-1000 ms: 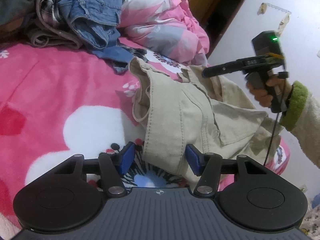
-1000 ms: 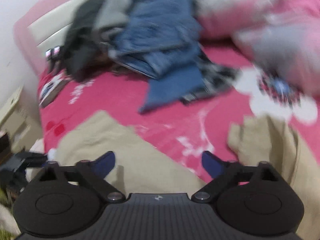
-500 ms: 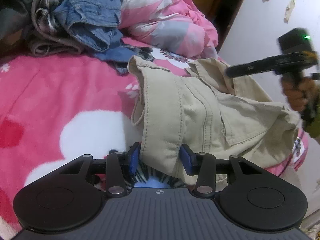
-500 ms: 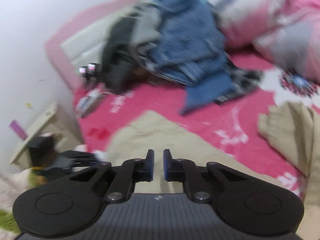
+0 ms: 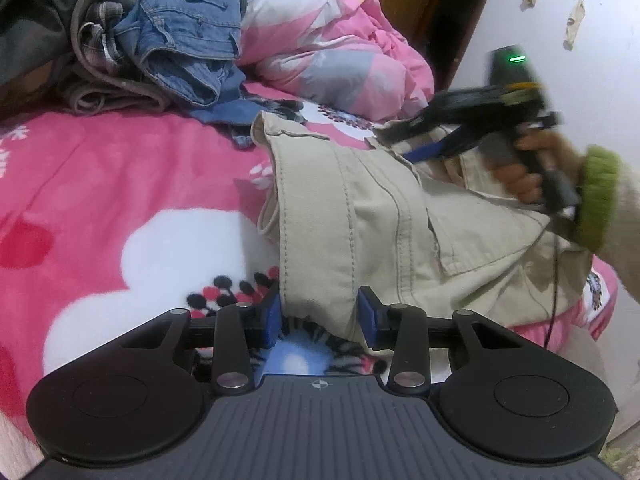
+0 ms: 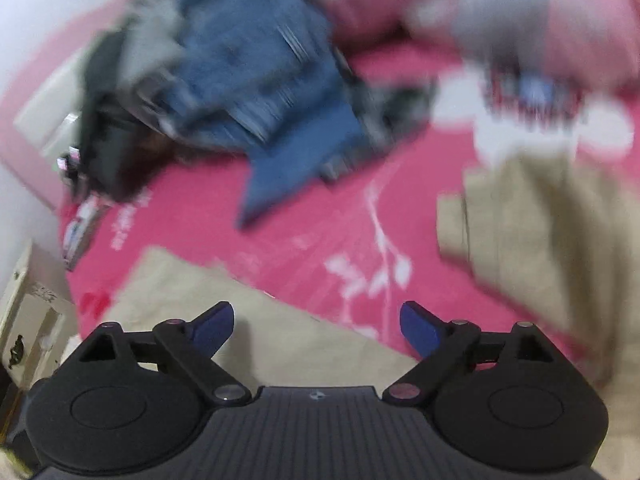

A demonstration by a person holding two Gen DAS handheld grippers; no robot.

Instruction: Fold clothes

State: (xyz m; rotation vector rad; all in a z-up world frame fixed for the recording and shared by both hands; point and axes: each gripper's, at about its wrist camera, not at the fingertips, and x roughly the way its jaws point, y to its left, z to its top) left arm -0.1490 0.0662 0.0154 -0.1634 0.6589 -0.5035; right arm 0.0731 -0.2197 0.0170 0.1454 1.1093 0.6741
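My left tongs [image 5: 319, 315] are clamped on a thick fold of the beige trousers [image 5: 384, 224], which lie crumpled along the bed's [image 5: 100, 184] right edge. My right tongs [image 6: 316, 322] stand wide apart, holding nothing, above the beige cloth; that view is badly blurred, so how near I cannot say. A heap of jeans [image 5: 188, 40] sits toward the bed's far side.

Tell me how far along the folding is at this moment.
Early. Nothing looks finished: the beige trousers lie rumpled on the pink bedspread. In hand: the left gripper has its jaws closed on a thick fold at the trousers' near end, while the right gripper, jaws wide open, holds nothing. Left: folding these trousers, then the jeans and other clothes heaped behind.
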